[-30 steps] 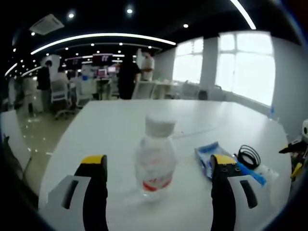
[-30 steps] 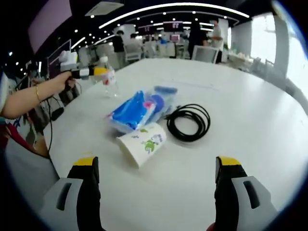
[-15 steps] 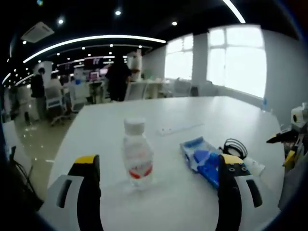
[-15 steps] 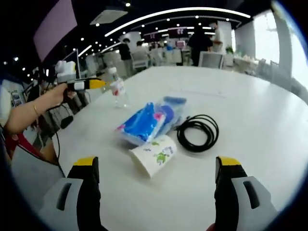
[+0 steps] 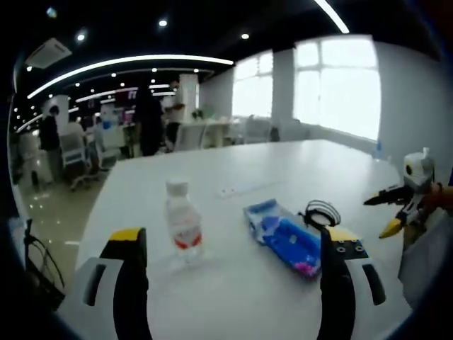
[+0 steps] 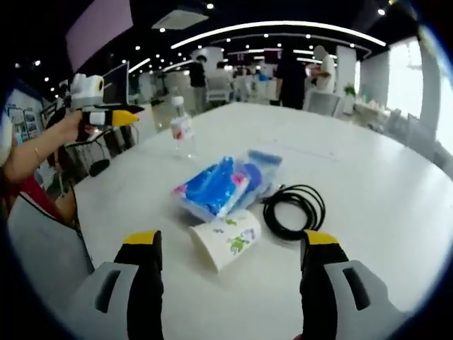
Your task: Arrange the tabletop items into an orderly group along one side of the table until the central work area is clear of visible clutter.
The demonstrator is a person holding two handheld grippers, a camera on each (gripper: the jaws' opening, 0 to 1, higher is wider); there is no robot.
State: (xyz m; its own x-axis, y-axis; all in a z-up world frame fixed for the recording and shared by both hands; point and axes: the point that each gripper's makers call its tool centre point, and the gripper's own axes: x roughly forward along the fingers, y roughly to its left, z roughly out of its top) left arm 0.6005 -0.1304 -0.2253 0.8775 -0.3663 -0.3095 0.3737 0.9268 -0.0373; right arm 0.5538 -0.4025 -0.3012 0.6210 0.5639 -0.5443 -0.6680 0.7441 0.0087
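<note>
White counter (image 5: 297, 166) carries all the task's things. In the left gripper view, going left to right: the left gripper (image 5: 231, 244) has its yellow-tipped jaws spread wide apart with nothing between them; a clear water bottle (image 5: 183, 223) with a red label stands upright beyond them; a blue tissue pack (image 5: 285, 236) lies further right, a coiled black cable (image 5: 322, 212) just behind it; the right gripper (image 5: 396, 207) comes in at the far right edge.

In the right gripper view, the left gripper (image 6: 106, 113) is held by a hand (image 6: 69, 126) at the far left, well apart from the water bottle (image 6: 182, 127). Then come the tissue pack (image 6: 216, 185), a paper cup (image 6: 225, 239) on its side just beside it, and the cable (image 6: 296, 210). The right gripper (image 6: 231, 253) hangs with jaws wide apart, holding nothing.
</note>
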